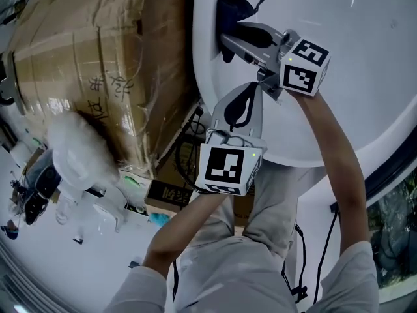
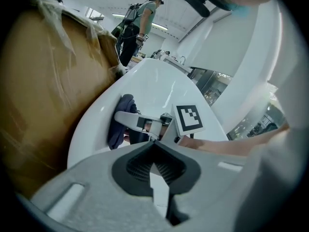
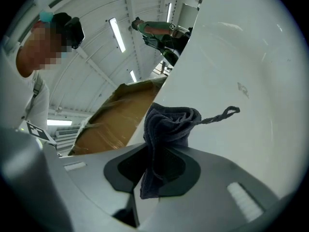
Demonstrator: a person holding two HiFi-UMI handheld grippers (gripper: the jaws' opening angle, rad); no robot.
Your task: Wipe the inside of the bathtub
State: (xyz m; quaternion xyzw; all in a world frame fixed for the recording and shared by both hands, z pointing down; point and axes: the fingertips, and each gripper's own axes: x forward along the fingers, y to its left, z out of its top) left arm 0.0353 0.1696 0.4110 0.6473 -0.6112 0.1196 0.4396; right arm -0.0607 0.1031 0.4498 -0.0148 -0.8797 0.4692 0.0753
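The white bathtub [image 1: 365, 77] fills the upper right of the head view. My right gripper [image 1: 228, 36] reaches over its rim near the tub's end and is shut on a dark blue cloth [image 1: 232, 8], which is bunched against the inner wall. In the right gripper view the cloth [image 3: 166, 127] sticks up from between the jaws, a loose loop of thread trailing over the tub wall [image 3: 241, 81]. My left gripper [image 1: 242, 100] hovers just outside the rim, shut with nothing in it. From the left gripper view I see the cloth [image 2: 120, 120] and right gripper [image 2: 140, 122] ahead.
A big cardboard box wrapped in plastic film [image 1: 98, 57] stands tight against the tub's left side. Small boxes [image 1: 163, 191] and cables [image 1: 300, 259] lie on the floor by the person's legs. Another person [image 2: 145, 18] stands far beyond the tub.
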